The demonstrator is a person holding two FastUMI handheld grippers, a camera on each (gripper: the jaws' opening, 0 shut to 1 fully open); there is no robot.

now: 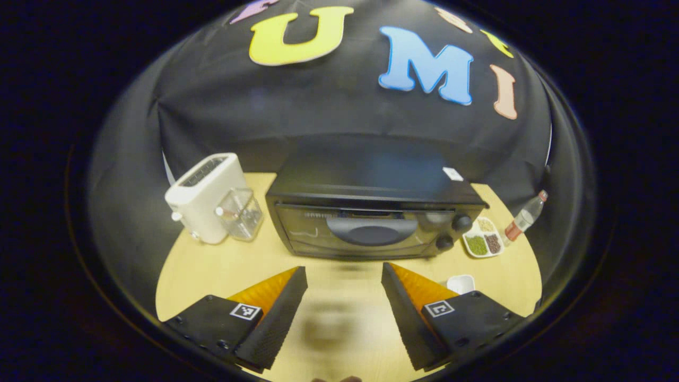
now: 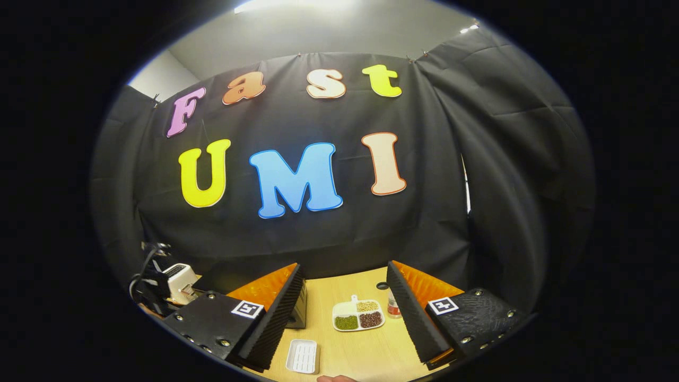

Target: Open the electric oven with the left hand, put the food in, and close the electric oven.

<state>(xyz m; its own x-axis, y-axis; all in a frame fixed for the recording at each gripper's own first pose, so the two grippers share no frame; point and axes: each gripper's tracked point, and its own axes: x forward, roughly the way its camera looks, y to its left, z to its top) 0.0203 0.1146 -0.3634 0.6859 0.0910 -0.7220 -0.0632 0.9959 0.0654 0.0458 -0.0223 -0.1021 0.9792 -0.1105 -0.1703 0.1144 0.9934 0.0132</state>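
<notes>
Left gripper (image 1: 344,281) held level above the table (image 1: 212,265), fingers spread wide, nothing between them. Electric oven (image 1: 371,212) straight ahead of the tips, door closed, handle centred in the gap. White toaster (image 1: 204,196) and clear jug (image 1: 240,213) ahead-left.

Right gripper (image 2: 345,284) tilted higher, fingers likewise parted, empty. Divided dish of beans (image 2: 358,314) ahead between its fingers; small white tray (image 2: 303,356) nearer, by the left finger.
</notes>
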